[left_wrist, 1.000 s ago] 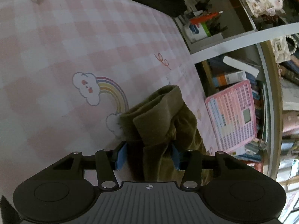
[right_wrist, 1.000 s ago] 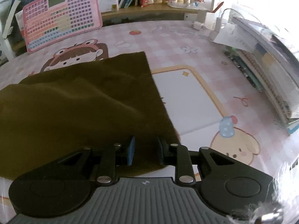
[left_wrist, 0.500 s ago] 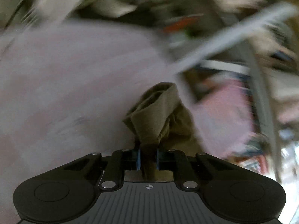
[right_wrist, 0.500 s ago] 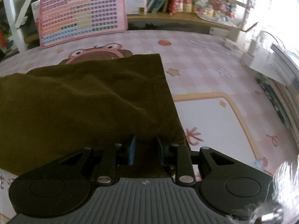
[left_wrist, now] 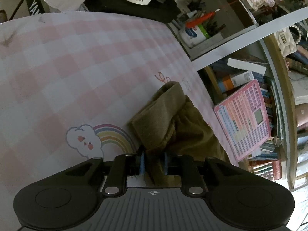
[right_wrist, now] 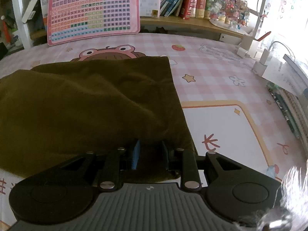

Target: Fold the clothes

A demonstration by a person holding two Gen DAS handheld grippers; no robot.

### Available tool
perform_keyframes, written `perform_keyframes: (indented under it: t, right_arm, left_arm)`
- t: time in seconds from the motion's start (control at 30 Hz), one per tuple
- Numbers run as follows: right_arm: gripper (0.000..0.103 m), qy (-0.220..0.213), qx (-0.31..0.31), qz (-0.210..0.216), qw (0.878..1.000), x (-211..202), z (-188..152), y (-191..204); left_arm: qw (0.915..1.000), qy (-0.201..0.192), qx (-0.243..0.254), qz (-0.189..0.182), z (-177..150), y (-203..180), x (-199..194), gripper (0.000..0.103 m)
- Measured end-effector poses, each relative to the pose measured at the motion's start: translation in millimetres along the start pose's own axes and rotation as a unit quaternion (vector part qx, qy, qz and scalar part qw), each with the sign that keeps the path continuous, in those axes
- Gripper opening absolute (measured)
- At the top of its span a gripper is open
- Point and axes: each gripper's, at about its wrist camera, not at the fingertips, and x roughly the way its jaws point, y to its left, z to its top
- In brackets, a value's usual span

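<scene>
Left gripper point(left_wrist: 153, 162): narrow, pinching a bunched bit of the olive-green garment point(left_wrist: 169, 123); cloth runs between the blue pads point(left_wrist: 142, 163) & rises in a crumpled ridge ahead.
Garment, left view: gathered, lifted off the pink checked desk mat point(left_wrist: 77, 67), near the mat's far-right edge, just right of the rainbow-cloud print point(left_wrist: 96, 140).
Garment, right view: olive-green garment point(right_wrist: 86, 104) spread mostly flat w/ soft wrinkles over the mat's left half; far edge covers part of the frog-hat cartoon point(right_wrist: 107, 53).
Right gripper point(right_wrist: 151, 156): at the near-right corner of the cloth; fabric fills the gap betw. pads. Jaws fairly narrow, looks like a grip but can't tell if pads really bite.
Key relation: cloth lies ahead & left of right gripper, long axis across the mat, left to right; each gripper at one end.
Next (judgement): carry held edge toward the far edge, both ends level.
Backdrop: pink learning tablet point(right_wrist: 94, 11) propped at the far edge.
</scene>
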Motion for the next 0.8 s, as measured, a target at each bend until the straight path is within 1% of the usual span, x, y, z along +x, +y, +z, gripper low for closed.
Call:
perform_keyframes:
  t: [0.07, 0.17, 0.2, 0.27, 0.33, 0.43, 0.53, 0.6, 0.67, 0.7, 0.73, 0.77, 0.8]
  right_arm:
    - [0.033, -0.006, 0.012, 0.003, 1.0, -7.6, -0.6, 1.0]
    - [0.036, -0.021, 0.013, 0.01, 1.0, -22.9, -5.6, 7.8]
    - [0.036, -0.025, 0.015, 0.014, 0.999, -28.3, -8.0, 11.0]
    - [0.043, -0.027, 0.02, 0.022, 0.999, -37.8, -14.6, 18.1]
    - [0.048, -0.027, 0.025, 0.03, 0.999, -46.8, -22.6, 27.0]
    - [0.049, -0.026, 0.019, 0.037, 0.999, -57.7, -34.4, 41.6]
    - [0.049, -0.024, 0.002, 0.042, 0.999, -66.4, -45.8, 57.2]
    - [0.052, -0.023, -0.009, 0.045, 0.999, -72.1, -53.4, 67.6]
    - [0.059, -0.022, -0.02, 0.048, 0.998, -77.9, -61.1, 78.0]
    - [0.06, -0.022, -0.026, 0.049, 0.998, -80.8, -64.9, 83.2]
    - [0.061, -0.021, -0.029, 0.049, 0.998, -82.9, -67.6, 86.0]
    - [0.061, -0.021, -0.029, 0.048, 0.998, -84.5, -69.7, 87.4]
    - [0.061, -0.02, -0.03, 0.047, 0.998, -85.6, -71.8, 89.0]
  left_arm:
    - [0.9999, -0.003, 0.015, 0.002, -2.1, -4.7, -8.4, 0.022]
    - [0.999, -0.007, 0.044, 0.004, -7.8, -11.3, -22.7, 0.029]
    - [0.9986, -0.006, 0.052, 0.008, -10.0, -12.9, -26.3, 0.03]
    - [0.9977, -0.002, 0.065, 0.018, -15.6, -14.7, -34.0, 0.032]
    - [0.9967, 0.002, 0.076, 0.028, -21.8, -15.9, -40.0, 0.038]
    - [0.9937, 0.012, 0.103, 0.042, -34.4, -19.0, -46.7, 0.041]
    - [0.9891, 0.025, 0.134, 0.056, -48.8, -21.9, -51.4, 0.043]
    - [0.9854, 0.033, 0.155, 0.063, -57.1, -25.7, -53.2, 0.049]
    - [0.9808, 0.038, 0.18, 0.065, -64.7, -28.8, -55.7, 0.051]
    - [0.9782, 0.04, 0.193, 0.065, -68.5, -30.3, -57.2, 0.052]
    - [0.9756, 0.043, 0.205, 0.065, -71.9, -31.4, -58.9, 0.055]
    - [0.9728, 0.045, 0.218, 0.065, -75.2, -32.5, -60.5, 0.063]
    - [0.97, 0.047, 0.23, 0.065, -78.3, -33.5, -62.1, 0.068]
